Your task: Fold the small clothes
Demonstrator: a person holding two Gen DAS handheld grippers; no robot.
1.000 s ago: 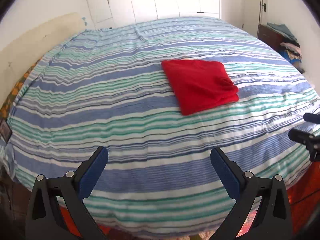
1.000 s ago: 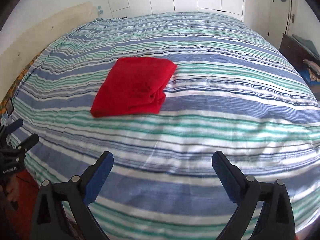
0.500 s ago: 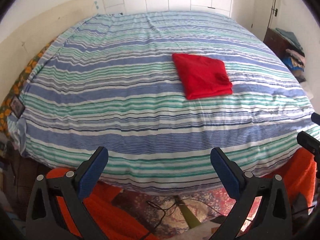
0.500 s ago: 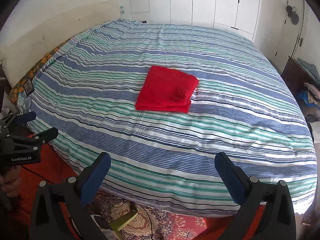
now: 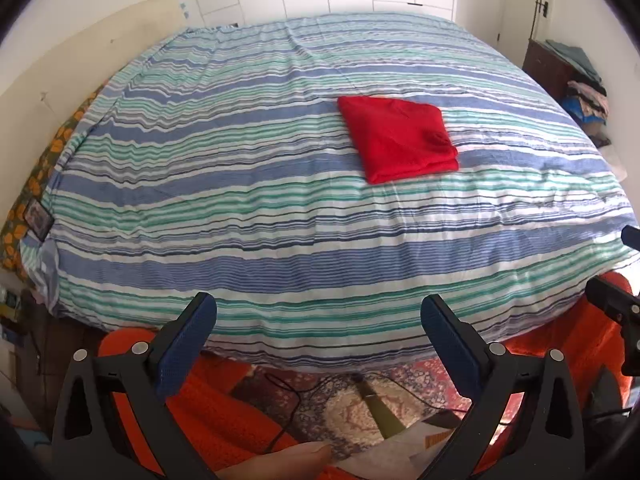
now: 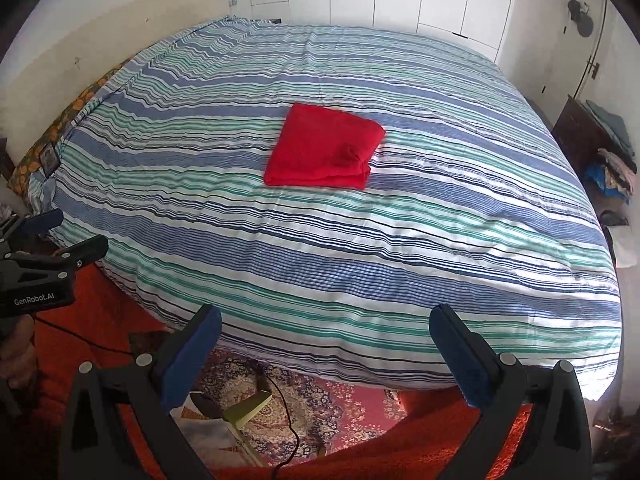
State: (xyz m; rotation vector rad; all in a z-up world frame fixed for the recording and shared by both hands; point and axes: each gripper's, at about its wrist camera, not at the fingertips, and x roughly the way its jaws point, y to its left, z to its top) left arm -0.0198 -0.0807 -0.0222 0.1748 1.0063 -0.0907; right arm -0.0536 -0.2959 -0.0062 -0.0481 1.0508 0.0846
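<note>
The red garment (image 5: pixel 398 138) lay folded square on the striped duvet (image 5: pixel 240 208), well apart from both grippers; the left gripper (image 5: pixel 318 338) and right gripper (image 6: pixel 326 350) gaped empty; withdrawing cleanly, without snagging bedding, seemed best.

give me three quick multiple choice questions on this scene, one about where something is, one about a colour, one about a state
1. Where does the folded garment lie?
A. on the striped bedcover
B. on the rug
C. between one pair of tongs

2. What colour is the garment?
A. blue
B. red
C. yellow

3. How are the left tongs and right tongs?
A. both open and empty
B. both shut on cloth
C. left shut, right open

Answers:
1. A: it rests flat on the bedcover, clear of both tongs.
2. B: it is solid red in both views.
3. A: each pair shows a wide gap with nothing between its fingers.
</note>
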